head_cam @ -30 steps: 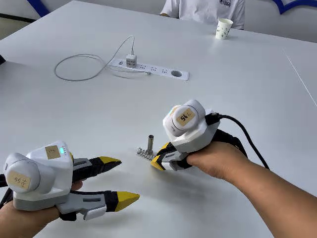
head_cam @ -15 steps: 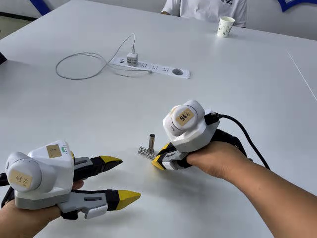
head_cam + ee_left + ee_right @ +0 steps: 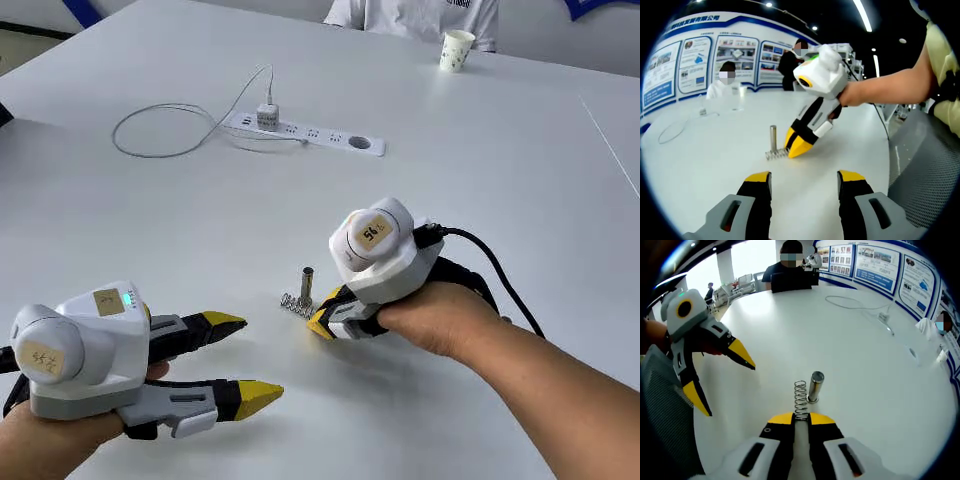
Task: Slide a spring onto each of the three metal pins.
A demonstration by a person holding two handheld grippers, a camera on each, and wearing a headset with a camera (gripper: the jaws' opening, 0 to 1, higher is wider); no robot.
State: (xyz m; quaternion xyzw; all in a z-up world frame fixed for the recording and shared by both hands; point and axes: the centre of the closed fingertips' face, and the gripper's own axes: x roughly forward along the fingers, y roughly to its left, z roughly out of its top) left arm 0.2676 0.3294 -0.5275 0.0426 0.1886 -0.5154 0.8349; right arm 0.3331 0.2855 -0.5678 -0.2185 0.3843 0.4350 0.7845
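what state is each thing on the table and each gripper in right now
metal pin: upright on the table, bare
spring: lying flat beside the metal pin, one end pinched
right gripper: shut on the spring's near end
left gripper: open, holding nothing
charger: plugged into the power strip
paper cup: upright at the far edge
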